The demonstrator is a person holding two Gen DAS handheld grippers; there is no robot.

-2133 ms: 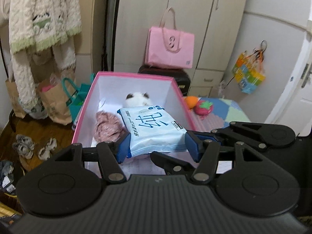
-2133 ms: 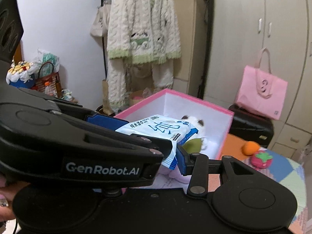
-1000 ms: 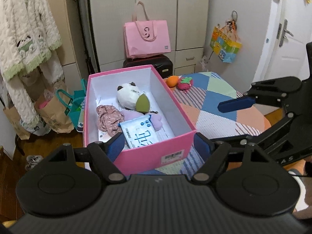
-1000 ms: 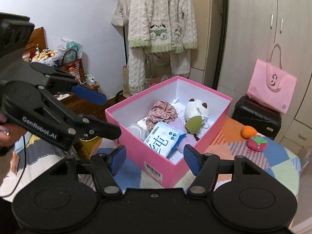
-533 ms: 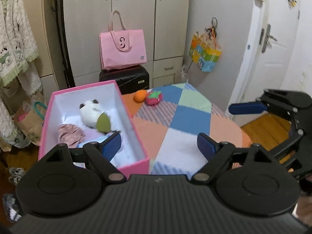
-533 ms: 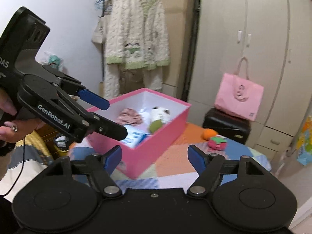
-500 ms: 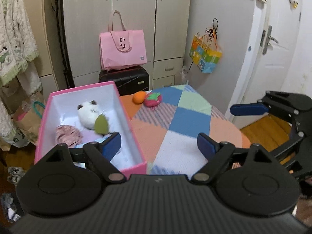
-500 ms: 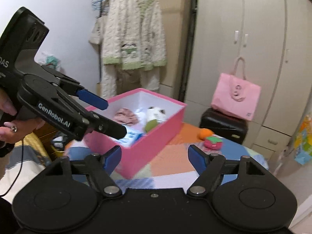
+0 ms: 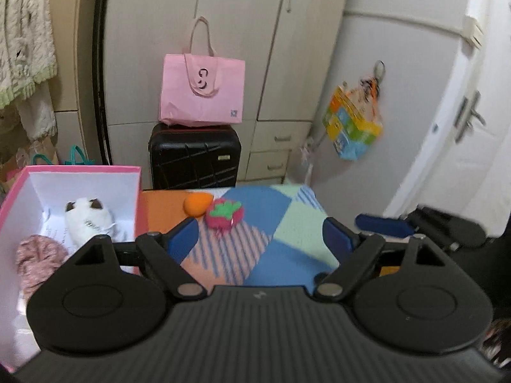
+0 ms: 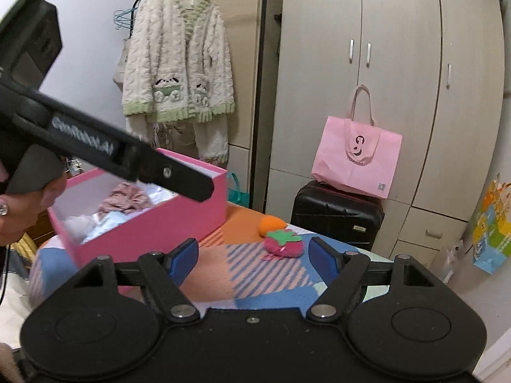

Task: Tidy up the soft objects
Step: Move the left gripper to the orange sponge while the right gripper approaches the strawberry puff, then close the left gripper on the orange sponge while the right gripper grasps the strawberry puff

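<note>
A pink box [image 9: 80,169] [image 10: 153,223] stands on the patchwork cloth at the left. It holds a white plush [image 9: 87,220], a pink cloth bundle [image 9: 35,252] [image 10: 127,199] and a pale blue wipes pack [image 10: 102,223]. A red strawberry plush [image 9: 223,215] [image 10: 282,242] and an orange plush [image 9: 196,204] [image 10: 271,223] lie on the cloth beyond the box. My left gripper [image 9: 260,241] is open and empty, with the strawberry plush just ahead between its fingers. My right gripper [image 10: 254,257] is open and empty, facing the strawberry plush.
A black suitcase [image 9: 194,156] with a pink tote bag [image 9: 202,92] on it stands behind the table against the wardrobe. A fluffy cream robe [image 10: 177,67] hangs at the left. A colourful bag [image 9: 353,131] hangs near the white door at the right.
The left gripper let go of the wipes pack into the box. Both grippers then drew back and swung right toward the strawberry and orange plush, moving closer to them.
</note>
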